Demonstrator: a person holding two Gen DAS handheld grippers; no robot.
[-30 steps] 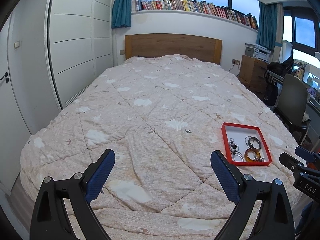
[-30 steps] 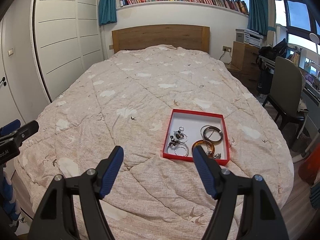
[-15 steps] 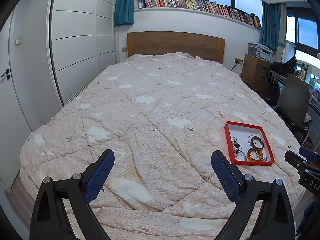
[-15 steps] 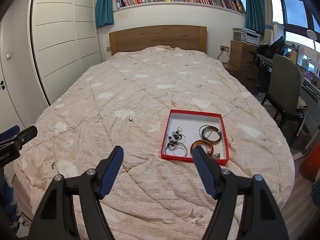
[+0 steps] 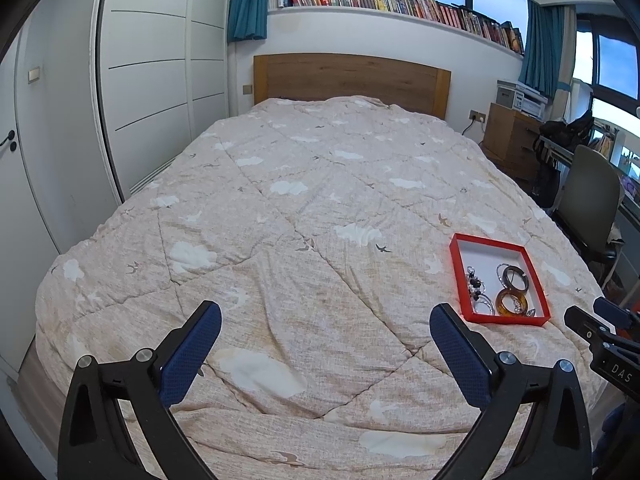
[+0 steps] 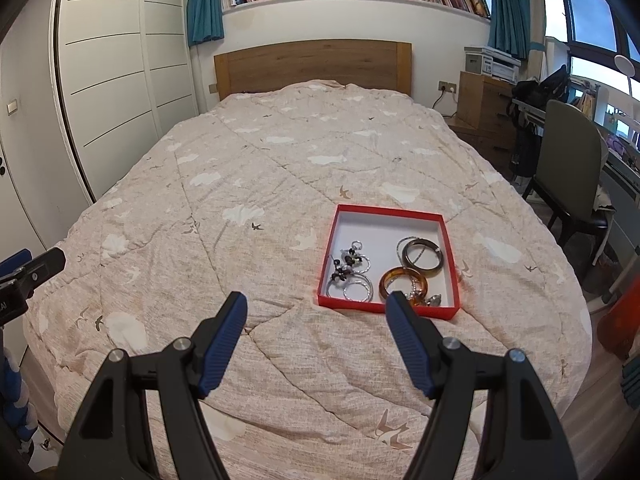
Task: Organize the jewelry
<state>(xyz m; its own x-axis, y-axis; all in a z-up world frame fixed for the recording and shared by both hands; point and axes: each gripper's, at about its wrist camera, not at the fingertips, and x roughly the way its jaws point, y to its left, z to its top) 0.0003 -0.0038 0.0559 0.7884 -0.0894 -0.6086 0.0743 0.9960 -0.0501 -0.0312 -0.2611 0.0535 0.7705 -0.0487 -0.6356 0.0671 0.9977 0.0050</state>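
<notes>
A red tray point(image 6: 332, 248) with a white floor lies on the bed's quilt, also in the left wrist view point(image 5: 456, 272). It holds an amber bangle point(image 6: 386, 280), a dark bangle point(image 6: 424, 256), silver hoops point(image 6: 354, 288) and a dark beaded piece point(image 6: 346, 262). My right gripper point(image 6: 316, 320) is open and empty, above the quilt just short of the tray's near edge. My left gripper point(image 5: 324, 330) is open and empty over the quilt, left of the tray. The right gripper's tip shows in the left wrist view point(image 5: 600, 328).
The beige quilt point(image 5: 304, 208) covers the whole bed. A wooden headboard point(image 6: 312, 64) stands at the far end, white wardrobes point(image 5: 152, 80) on the left, a chair point(image 6: 572, 168) and a desk on the right. The bed's foot edge is just below both grippers.
Both grippers have drawn back and risen slightly, so the bed and tray look a little farther away. Both stay open. The jewelry has not moved.
</notes>
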